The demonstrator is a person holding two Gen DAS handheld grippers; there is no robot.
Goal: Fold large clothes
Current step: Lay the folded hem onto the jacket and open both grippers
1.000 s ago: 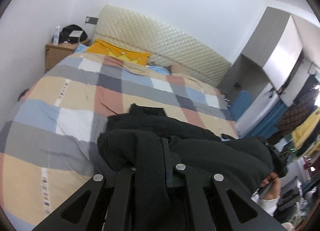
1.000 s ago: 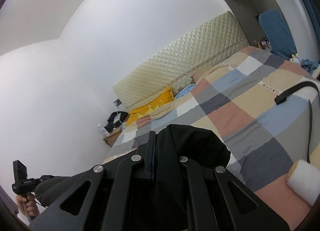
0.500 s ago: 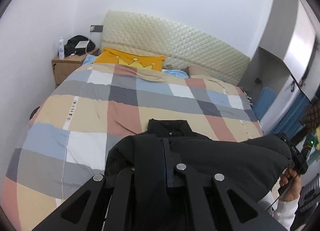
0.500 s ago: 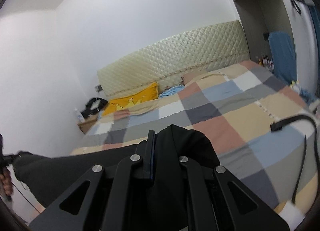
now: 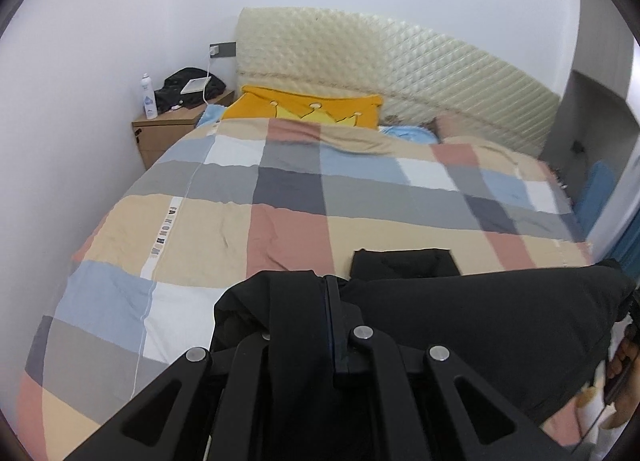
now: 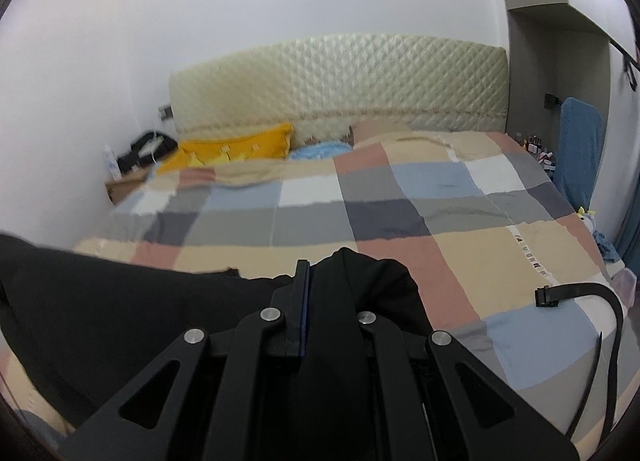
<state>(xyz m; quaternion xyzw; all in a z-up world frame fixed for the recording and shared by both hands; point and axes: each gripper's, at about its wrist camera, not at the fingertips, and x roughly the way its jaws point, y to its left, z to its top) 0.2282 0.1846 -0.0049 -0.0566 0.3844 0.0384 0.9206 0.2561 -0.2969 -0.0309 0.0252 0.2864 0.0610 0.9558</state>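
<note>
Bed (image 5: 280, 189) fills more of both views than a second ago; both my hands dropped toward it. Garment (image 5: 460, 313), black, now stretched between my tools over the bed's near end, collar piece on the quilt. Left tool (image 5: 326, 301) and right tool (image 6: 310, 285) each clamped on garment. Quilt beyond lies open up to pillow (image 5: 312, 109). Strap (image 6: 576, 293) near right edge.

The garment (image 5: 460, 321) lies on the near part of the bed (image 5: 200, 221) – pillows (image 5: 312, 111) at the far end, before the headboard (image 5: 400, 61); a nightstand (image 5: 168, 129) stands far left.
</note>
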